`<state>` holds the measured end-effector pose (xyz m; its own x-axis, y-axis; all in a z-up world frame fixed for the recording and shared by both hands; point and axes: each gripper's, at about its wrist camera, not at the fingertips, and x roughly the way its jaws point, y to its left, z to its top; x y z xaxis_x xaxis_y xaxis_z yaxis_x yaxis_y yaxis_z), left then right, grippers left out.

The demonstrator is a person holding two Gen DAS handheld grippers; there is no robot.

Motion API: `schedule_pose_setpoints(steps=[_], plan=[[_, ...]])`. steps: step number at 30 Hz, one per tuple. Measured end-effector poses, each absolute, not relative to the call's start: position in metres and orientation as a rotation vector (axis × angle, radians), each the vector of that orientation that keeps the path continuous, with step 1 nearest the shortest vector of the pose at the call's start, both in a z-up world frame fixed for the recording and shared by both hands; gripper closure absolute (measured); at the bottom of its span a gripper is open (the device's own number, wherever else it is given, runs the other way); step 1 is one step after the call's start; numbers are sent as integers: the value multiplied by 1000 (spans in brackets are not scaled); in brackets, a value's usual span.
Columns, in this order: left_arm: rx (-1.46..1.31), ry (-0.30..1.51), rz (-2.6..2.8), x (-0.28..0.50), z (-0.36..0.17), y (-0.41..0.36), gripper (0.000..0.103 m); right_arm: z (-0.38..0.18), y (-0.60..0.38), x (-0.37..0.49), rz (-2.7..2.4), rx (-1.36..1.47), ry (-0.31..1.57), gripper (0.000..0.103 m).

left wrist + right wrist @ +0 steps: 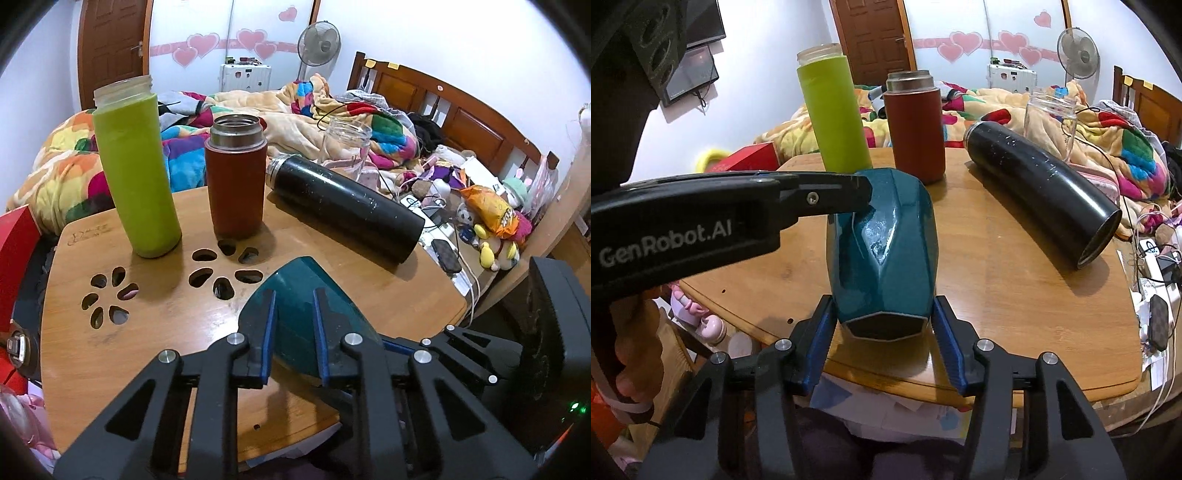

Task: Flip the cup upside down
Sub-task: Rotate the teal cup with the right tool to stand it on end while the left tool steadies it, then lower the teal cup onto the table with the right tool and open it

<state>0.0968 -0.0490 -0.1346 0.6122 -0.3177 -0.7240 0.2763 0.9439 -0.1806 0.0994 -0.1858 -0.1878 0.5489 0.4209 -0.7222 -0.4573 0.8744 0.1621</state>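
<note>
Two claws meet on one teal cup, a faceted ceramic piece lying tilted over the near part of a round wooden table. From the right wrist view, the right claw has its blue-padded fingers spread to either side of the cup's flat dark base, close to it but with a gap on each side, so it does not look clamped. The left claw comes in from the left and pinches the cup near its far end; in its own view the two blue pads press against the teal body between them.

Beyond the claws, further back on the table, stand a green bottle and a brown flask, both upright. Off to the right of the claws a black flask lies on its side, with a clear glass jar behind it. A bed with a bright blanket fills the background.

Judging by this, the flip looks to be partway through: the cup is held off upright, neither mouth up nor mouth down. Next, the right claw probably needs to close on the base, then the cup must be turned until its mouth faces the table and set down clear of the bottles
</note>
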Motion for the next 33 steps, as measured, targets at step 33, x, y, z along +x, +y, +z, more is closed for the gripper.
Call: schedule_pose_setpoints(steps=[33], plan=[[-128,806,-323,136,-130,-13,91,-148,-170,129,572,-97,715,57]])
